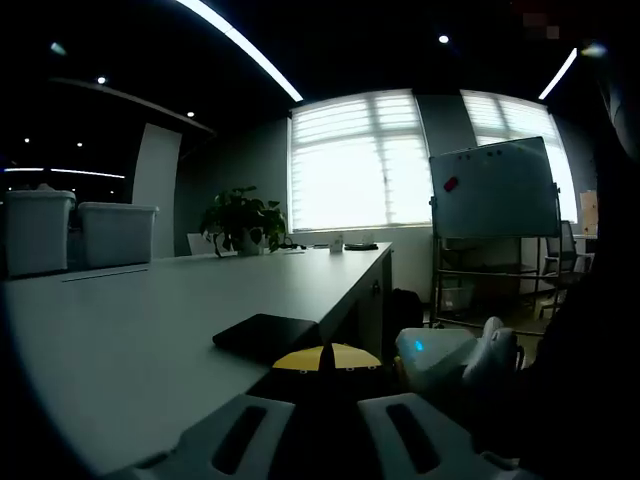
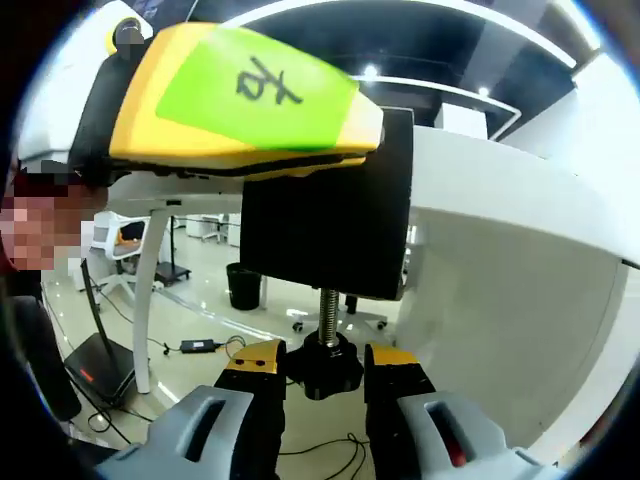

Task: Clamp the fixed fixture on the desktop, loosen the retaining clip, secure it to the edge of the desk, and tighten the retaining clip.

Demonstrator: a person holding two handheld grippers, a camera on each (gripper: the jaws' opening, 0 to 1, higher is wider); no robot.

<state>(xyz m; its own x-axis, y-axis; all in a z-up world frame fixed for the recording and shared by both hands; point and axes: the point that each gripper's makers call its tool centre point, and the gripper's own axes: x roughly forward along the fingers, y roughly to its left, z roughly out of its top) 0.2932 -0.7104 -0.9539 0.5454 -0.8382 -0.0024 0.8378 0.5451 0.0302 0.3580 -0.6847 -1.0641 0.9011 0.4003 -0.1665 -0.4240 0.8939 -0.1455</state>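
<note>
A: How far is the task, from what we see?

B: I judge it is in the last step. In the right gripper view the black clamp fixture (image 2: 325, 235) sits already on the edge of the white desk (image 2: 500, 290), at about 12 o'clock from the right gripper (image 2: 325, 385). Its threaded metal screw (image 2: 327, 310) hangs down to a black round knob (image 2: 330, 365).

A: And the right gripper, what does it do?

B: Its two jaws stand on both sides of that knob, touching it, so I say it is closed on the knob. This looks like tightening the retaining clip, but I cannot tell how tight the screw is now.

A: The left gripper?

B: In the left gripper view the left gripper (image 1: 322, 400) points at 12 o'clock to the flat black top plate (image 1: 265, 335) on the grey desktop (image 1: 150, 330). Between the jaws is dark, so if it grips something I cannot tell. The yellow and green body of the left gripper (image 2: 235, 95) is above the fixture in the right gripper view.

A: Any containers?

B: Two white plastic boxes (image 1: 75, 230) with lids stand at 10 o'clock, far on the desk. Their content is hidden. The green potted plant (image 1: 240, 220) stands at 11 o'clock
</note>
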